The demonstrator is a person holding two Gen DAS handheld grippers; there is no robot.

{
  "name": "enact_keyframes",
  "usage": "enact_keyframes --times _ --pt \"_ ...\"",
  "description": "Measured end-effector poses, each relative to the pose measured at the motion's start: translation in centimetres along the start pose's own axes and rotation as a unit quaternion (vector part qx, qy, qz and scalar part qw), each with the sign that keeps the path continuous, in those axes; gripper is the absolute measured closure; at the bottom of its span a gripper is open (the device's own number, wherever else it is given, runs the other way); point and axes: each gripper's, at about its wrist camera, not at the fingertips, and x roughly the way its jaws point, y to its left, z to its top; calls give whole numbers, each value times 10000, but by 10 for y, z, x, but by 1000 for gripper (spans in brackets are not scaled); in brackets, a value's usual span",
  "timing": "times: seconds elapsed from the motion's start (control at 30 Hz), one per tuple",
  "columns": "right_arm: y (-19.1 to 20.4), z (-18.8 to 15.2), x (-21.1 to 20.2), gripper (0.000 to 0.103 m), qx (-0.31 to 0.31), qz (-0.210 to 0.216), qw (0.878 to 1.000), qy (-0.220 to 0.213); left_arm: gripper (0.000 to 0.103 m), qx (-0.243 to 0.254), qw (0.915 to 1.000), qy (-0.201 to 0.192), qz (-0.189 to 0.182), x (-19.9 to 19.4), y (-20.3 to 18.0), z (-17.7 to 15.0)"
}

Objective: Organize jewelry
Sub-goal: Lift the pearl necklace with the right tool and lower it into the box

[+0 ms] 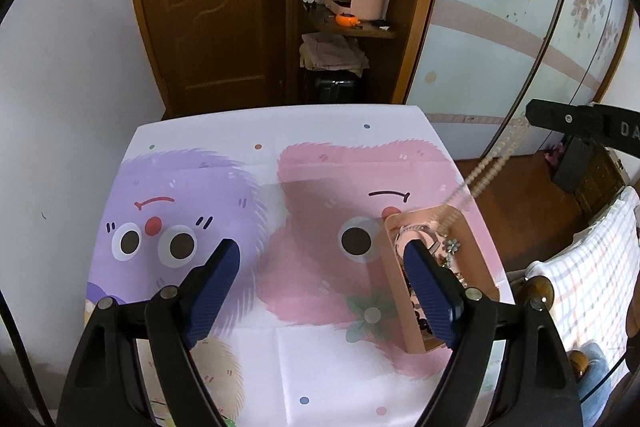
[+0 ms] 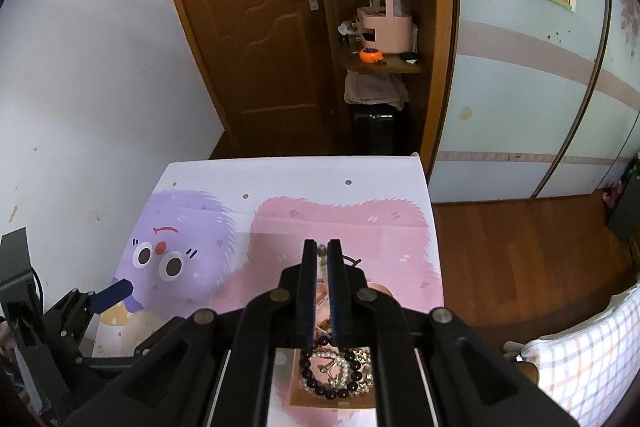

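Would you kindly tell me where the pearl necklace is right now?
In the left wrist view, the pearl necklace hangs at right from the shut right tongs, its lower end trailing into the pink tray.

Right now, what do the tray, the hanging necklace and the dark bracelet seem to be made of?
Tray: probably metal or coated plastic, with a smooth rose-gold sheen on its walls.
Necklace: pearl-like beads, cream and faintly glossy; real or imitation cannot be told.
Bracelet: round, very dark polished beads with small highlights, possibly stone or glass.
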Motion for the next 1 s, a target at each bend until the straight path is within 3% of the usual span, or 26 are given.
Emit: enact_keyframes --times 0.47,1.0 --pt "-7 -12 46 98 246 -116 9988 405 20 -31 9999 123 46 13 7 -7" --pt "6 -1 29 98 94 -75 9999 89 20 15 9999 152 18 17 4 -9"
